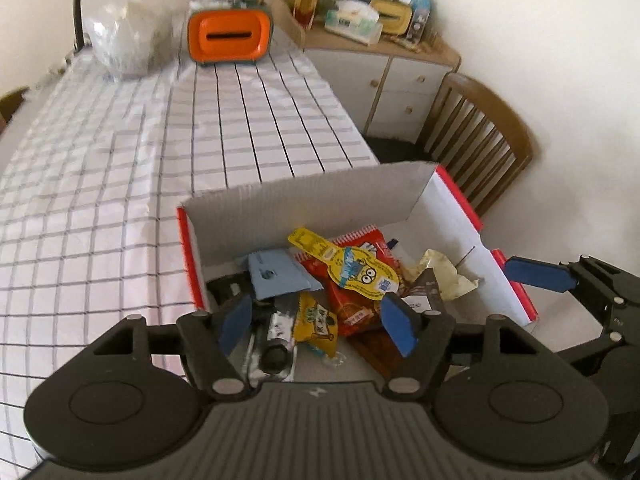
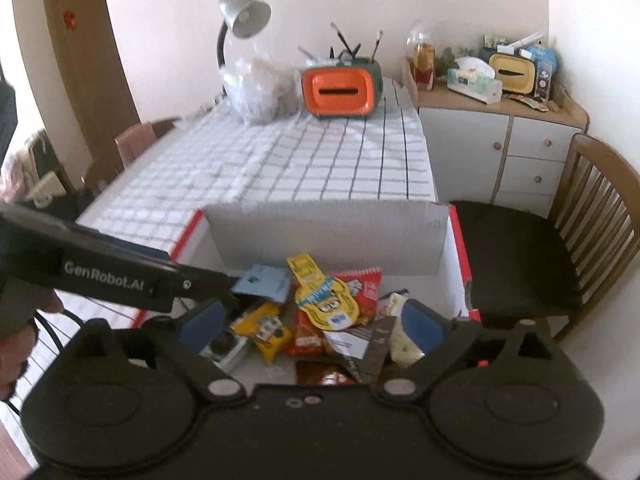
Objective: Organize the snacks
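A white cardboard box with red edges point(image 1: 304, 196) point(image 2: 328, 236) stands open on the checked tablecloth point(image 1: 120, 200). Inside lie several snack packets: a yellow cartoon packet point(image 1: 348, 268) point(image 2: 326, 300), a red one point(image 1: 352, 304) point(image 2: 368, 286), a light blue one point(image 1: 276, 276) point(image 2: 264, 284), a small yellow one point(image 1: 316, 322) point(image 2: 262, 330) and a crumpled cream wrapper point(image 1: 444, 274) point(image 2: 400, 340). My left gripper point(image 1: 318, 320) hangs open above the pile, holding nothing. My right gripper point(image 2: 312, 322) is wide open above the same pile, also holding nothing. One of its blue fingers point(image 1: 536, 274) shows past the box's right wall.
An orange tissue box point(image 1: 230, 38) point(image 2: 340, 92), a clear plastic bag point(image 1: 116, 40) and a desk lamp point(image 2: 244, 20) stand at the table's far end. A wooden chair point(image 1: 480, 136) point(image 2: 520, 252) sits right of the box. A cluttered white cabinet point(image 1: 400, 80) is behind it.
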A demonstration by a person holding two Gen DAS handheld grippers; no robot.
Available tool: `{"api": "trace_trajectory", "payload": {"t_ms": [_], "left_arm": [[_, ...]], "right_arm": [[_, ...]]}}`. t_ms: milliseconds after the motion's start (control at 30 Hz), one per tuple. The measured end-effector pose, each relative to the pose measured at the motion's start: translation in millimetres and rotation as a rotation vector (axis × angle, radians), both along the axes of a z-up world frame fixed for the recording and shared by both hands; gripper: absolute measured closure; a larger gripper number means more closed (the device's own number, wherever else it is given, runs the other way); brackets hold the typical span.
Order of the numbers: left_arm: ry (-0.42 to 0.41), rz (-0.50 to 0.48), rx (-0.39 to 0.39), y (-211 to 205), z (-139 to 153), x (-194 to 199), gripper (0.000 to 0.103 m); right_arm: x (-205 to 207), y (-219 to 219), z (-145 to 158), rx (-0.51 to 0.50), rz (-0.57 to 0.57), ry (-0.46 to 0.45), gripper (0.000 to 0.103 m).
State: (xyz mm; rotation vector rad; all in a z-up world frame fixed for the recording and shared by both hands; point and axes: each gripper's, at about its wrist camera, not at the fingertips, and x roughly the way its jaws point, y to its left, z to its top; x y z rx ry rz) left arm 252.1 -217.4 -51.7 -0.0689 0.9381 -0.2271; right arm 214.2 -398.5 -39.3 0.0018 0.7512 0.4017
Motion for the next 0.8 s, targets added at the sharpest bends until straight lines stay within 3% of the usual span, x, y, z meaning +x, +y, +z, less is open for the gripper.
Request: {"api": "trace_trajectory", "payload": {"t_ms": [367,600,800], "left_arm": [[-0.125,-0.017,-0.045,18.6,32.4,-46.3,0.025],[-0.17,-0.031,-0.075,26.2,45.0,-70.0,0.025],[-0.208,-0.04,-0.092,30.3,53.0,-85.3,0.018]], "right_arm": [[-39.4,1.4,28.4,0.071,-0.033,-0.067,0.0],[-56.9,0.4,39.6,0.096,-0.069,-0.09,0.0],[-67.1,-3.6,45.7,0.117,-0.076,-0.105,0.0]]}}
